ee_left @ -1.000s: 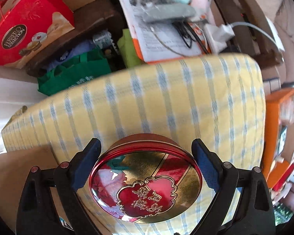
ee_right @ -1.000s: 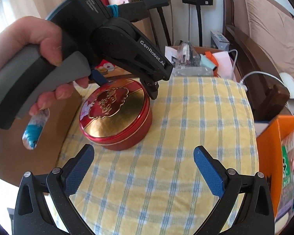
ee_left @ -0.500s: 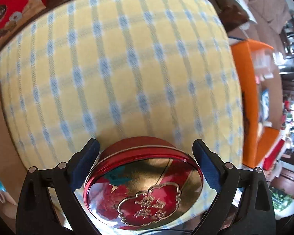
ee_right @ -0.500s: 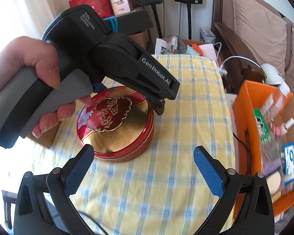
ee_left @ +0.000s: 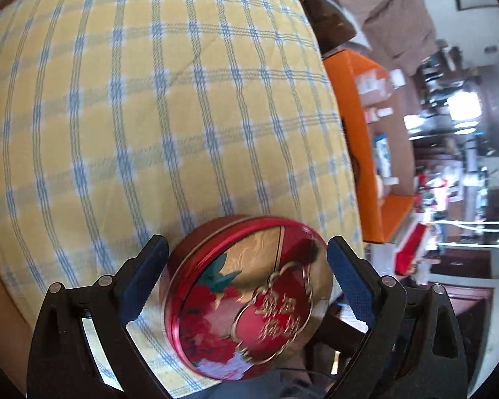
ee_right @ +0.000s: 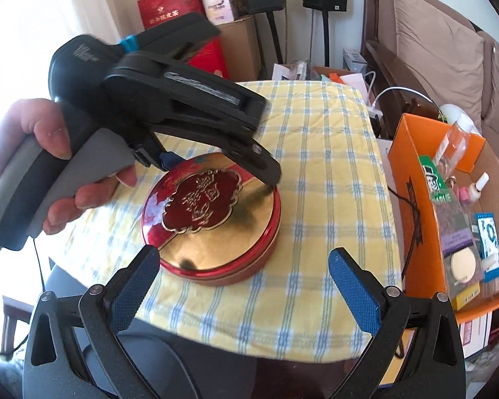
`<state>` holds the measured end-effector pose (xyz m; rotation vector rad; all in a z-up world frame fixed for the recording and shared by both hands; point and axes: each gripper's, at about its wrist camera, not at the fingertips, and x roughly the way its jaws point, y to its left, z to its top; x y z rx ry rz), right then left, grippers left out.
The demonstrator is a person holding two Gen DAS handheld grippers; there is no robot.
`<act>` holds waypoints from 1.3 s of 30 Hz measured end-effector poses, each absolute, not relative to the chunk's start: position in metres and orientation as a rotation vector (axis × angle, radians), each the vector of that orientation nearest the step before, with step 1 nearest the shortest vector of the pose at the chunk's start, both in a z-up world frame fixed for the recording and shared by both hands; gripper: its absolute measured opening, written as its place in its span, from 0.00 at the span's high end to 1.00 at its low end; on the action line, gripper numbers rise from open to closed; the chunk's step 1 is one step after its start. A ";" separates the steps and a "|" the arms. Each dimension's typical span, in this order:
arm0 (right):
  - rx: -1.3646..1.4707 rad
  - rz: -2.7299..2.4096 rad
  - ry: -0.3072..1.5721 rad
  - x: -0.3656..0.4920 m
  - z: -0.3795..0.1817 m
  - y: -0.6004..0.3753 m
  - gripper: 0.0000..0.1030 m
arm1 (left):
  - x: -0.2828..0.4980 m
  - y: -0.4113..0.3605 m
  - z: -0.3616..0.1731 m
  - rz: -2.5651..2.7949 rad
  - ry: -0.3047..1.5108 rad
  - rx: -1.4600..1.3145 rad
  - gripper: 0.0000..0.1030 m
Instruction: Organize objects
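Note:
A round red and gold tin (ee_left: 249, 302) sits between the blue pads of my left gripper (ee_left: 248, 244), which is shut on its sides; here the tin looks tilted. In the right wrist view the same tin (ee_right: 216, 229) is low over the near part of the yellow and blue checked table (ee_right: 332, 166); whether it touches the cloth I cannot tell. A hand holds the left gripper (ee_right: 221, 169) above the tin. My right gripper (ee_right: 243, 286) is open and holds nothing, its fingertips just short of the tin's near edge.
An orange cardboard box (ee_right: 412, 173) with several small bottles and packets stands right of the table. A brown sofa (ee_right: 432, 50) lies behind it. Cardboard boxes, a red gift bag (ee_right: 169, 3) and speaker stands fill the back. White cables hang off the table's far right corner.
The left gripper has carried the tin from the table's far left toward its near edge, turning and tilting it. The right gripper's view has drawn back and risen.

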<state>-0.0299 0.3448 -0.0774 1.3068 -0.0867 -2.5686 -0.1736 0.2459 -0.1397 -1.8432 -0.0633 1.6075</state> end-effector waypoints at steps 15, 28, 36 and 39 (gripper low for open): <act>1.195 -2.560 -0.113 -0.003 -0.074 0.362 0.01 | -0.117 0.184 -0.119 1.717 -0.140 -1.426 0.07; 1.111 -2.496 -0.100 -0.014 -0.078 0.372 0.01 | -0.064 0.169 -0.098 1.777 0.217 -1.010 0.07; 1.103 -2.349 0.234 -0.025 -0.093 0.360 0.01 | -0.064 0.166 -0.108 1.730 0.241 -0.994 0.07; 1.125 -2.281 0.314 -0.034 -0.101 0.354 0.01 | -0.061 0.168 -0.110 1.717 0.294 -0.965 0.06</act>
